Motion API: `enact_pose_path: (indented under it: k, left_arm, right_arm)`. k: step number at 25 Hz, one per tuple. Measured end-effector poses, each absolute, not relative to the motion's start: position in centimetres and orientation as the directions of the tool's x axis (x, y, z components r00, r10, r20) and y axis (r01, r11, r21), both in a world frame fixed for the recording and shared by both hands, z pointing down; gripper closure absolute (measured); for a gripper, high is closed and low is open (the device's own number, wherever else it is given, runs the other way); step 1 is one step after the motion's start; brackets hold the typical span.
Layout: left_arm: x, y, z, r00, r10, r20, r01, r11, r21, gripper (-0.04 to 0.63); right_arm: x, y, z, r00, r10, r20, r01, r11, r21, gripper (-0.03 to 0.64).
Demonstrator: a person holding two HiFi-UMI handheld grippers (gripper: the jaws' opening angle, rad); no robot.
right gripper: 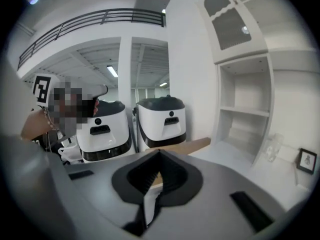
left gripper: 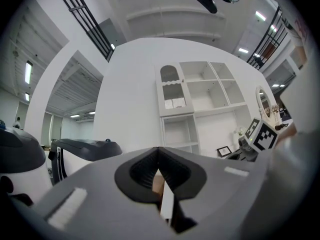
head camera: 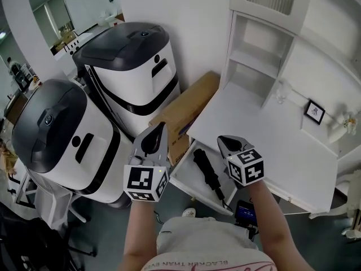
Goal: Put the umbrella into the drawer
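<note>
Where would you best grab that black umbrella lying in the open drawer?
Probably across its middle, coming straight down from above. The umbrella lies flat and lengthwise in the drawer, so the drawer's walls get in the way from the sides and only its top is free to reach.

Black umbrella (head camera: pixel 206 173), white drawer (head camera: pixel 188 171), brown box (head camera: pixel 189 109)

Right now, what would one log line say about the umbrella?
umbrella: lying in drawer | drawer: open | left gripper: shut, empty | right gripper: shut, empty
</note>
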State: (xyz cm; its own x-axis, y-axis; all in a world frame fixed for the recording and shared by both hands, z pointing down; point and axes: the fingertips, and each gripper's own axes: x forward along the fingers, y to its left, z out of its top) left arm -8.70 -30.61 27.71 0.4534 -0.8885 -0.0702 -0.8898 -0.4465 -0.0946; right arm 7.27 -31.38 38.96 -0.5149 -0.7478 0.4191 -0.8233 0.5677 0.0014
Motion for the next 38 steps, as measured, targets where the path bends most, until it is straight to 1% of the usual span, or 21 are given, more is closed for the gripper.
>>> enact_pose_path:
  k: [7, 15, 21, 24, 27, 34, 38]
  left_arm:
    - [-7.8, -30.1, 25.2, 0.478, -0.868, -0.133, -0.878, -0.466, -0.113, 0.588]
    - [-7.4, -29.6, 22.2, 0.5, -0.844, -0.193, -0.866, -0.489, -0.106, 0.588]
    - [-7.2, -29.3, 20.1, 0.499, -0.835, -0.23, -0.866, -0.473, -0.163, 0.588]
    - [-7.3, -29.3, 19.0, 0.499, -0.831, -0.247, -0.866, -0.463, -0.191, 0.588]
    - [-7.3, -29.1, 18.2, 0.497, -0.826, -0.265, -0.868, -0.464, -0.177, 0.588]
    - [-7.1, -29.0, 17.2, 0.502, -0.815, -0.291, -0.863, -0.495, -0.101, 0.588]
    - [-6.8, -28.9, 17.4, 0.508, -0.812, -0.286, -0.858, -0.505, -0.092, 0.588]
  right_arm:
    - [9.6, -30.5, 32.0, -0.481, -0.844, 0.236, -0.869, 0.495, -0.002, 0.609]
    - [13.3, -28.2, 24.0, -0.375, -0.926, 0.038, -0.927, 0.374, -0.021, 0.609]
    - [14.5, -25.7, 19.3, -0.323, -0.941, -0.098, -0.946, 0.319, 0.055, 0.611]
    - [14.9, -24.9, 17.7, -0.287, -0.949, -0.129, -0.952, 0.268, 0.145, 0.611]
    - [15.2, -24.2, 16.9, -0.265, -0.955, -0.135, -0.951, 0.236, 0.199, 0.611]
    - [15.4, -23.7, 16.6, -0.265, -0.955, -0.135, -0.948, 0.233, 0.217, 0.611]
    - [15.5, -23.6, 16.5, -0.264, -0.954, -0.144, -0.948, 0.229, 0.222, 0.611]
